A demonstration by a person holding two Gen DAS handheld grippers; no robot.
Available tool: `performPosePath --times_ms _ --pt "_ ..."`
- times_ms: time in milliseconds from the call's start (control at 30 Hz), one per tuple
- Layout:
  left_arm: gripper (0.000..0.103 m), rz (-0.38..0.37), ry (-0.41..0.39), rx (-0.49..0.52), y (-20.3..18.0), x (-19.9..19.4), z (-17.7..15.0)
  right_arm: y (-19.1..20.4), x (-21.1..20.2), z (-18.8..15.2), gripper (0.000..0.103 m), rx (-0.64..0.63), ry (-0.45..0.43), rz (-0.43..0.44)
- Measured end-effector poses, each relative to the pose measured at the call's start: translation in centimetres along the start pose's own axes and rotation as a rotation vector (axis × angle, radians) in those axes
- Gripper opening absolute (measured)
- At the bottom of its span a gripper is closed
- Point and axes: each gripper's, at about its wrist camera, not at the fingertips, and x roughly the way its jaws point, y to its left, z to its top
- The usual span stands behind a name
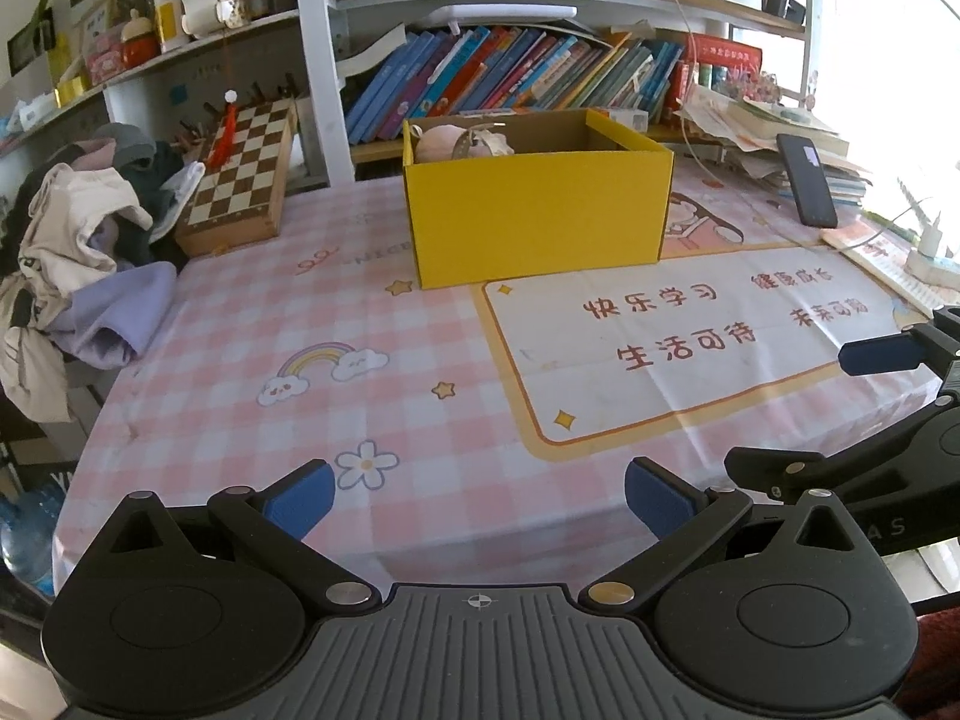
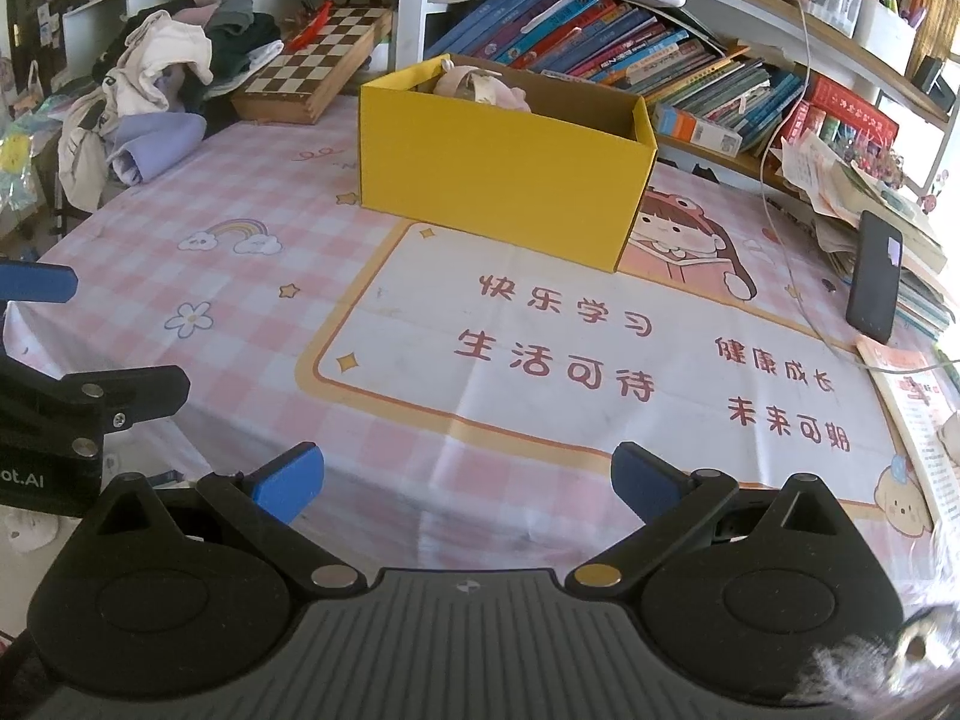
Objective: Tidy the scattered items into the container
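A yellow cardboard box [image 1: 534,216] stands open at the far middle of the table; it also shows in the right wrist view [image 2: 498,174]. A pink plush item [image 1: 456,141] lies inside at its left end, also seen in the right wrist view [image 2: 480,87]. My left gripper [image 1: 480,498] is open and empty, low over the table's near edge. My right gripper [image 2: 468,480] is open and empty, also at the near edge. Each gripper shows at the side of the other's view: the right one [image 1: 882,354], the left one [image 2: 36,282].
A pink checked tablecloth [image 1: 240,324] covers the table. A chessboard [image 1: 240,174] and a pile of clothes [image 1: 90,252] sit at the far left. A black phone [image 2: 876,282], a cable, stacked papers and books [image 2: 600,54] line the back and right.
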Motion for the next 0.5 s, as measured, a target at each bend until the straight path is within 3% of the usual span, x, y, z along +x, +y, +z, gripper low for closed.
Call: performPosePath --times_ms 500 --pt "0.103 -0.031 0.005 -0.022 0.08 0.21 0.08 -0.52 0.24 -0.18 0.103 0.002 0.012 0.007"
